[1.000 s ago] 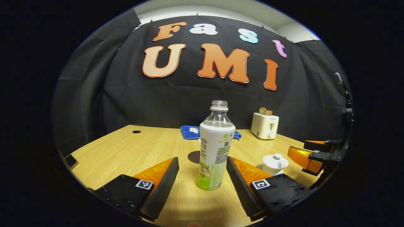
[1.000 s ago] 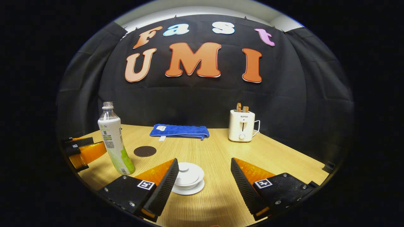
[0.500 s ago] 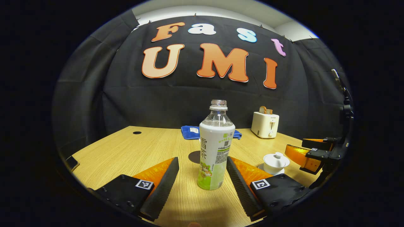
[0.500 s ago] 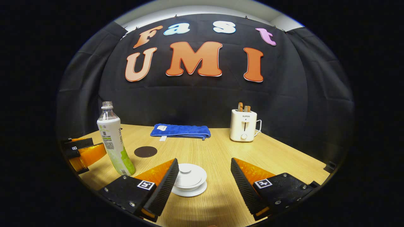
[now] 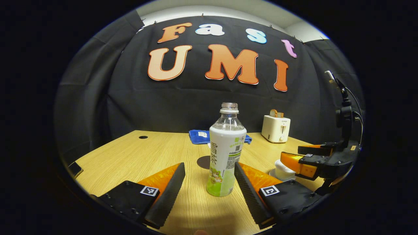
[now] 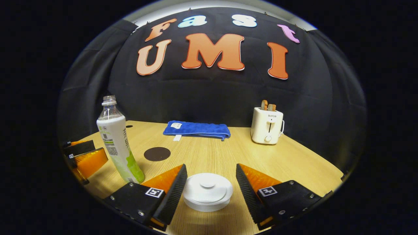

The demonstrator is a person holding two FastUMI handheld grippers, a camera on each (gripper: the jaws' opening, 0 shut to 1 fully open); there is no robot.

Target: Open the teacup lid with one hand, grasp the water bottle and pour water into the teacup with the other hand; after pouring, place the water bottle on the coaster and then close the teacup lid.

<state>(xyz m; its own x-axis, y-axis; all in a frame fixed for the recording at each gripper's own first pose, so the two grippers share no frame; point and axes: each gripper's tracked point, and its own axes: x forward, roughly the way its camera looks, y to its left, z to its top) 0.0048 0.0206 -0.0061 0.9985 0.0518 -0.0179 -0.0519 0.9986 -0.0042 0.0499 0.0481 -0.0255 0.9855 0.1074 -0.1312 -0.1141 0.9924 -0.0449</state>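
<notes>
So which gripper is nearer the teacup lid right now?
Right. The right gripper is open with the teacup lid between its fingers; the left gripper brackets the water bottle.

— Where did my left gripper view sit?

— Low over the surface (image 5: 137,153), I had it facing the booth's back wall, close behind the water bottle (image 5: 225,153), which stood between the left hand-held gripper (image 5: 209,182) fingers.

— And the right gripper view?

— Also low and facing the wall, nearer still, right behind the teacup lid (image 6: 208,191). I saw both views share the bottle, the coaster (image 6: 157,153), the blue cloth (image 6: 196,129) and the toaster (image 6: 266,125); each also caught the other hand-held gripper at its edge.
</notes>
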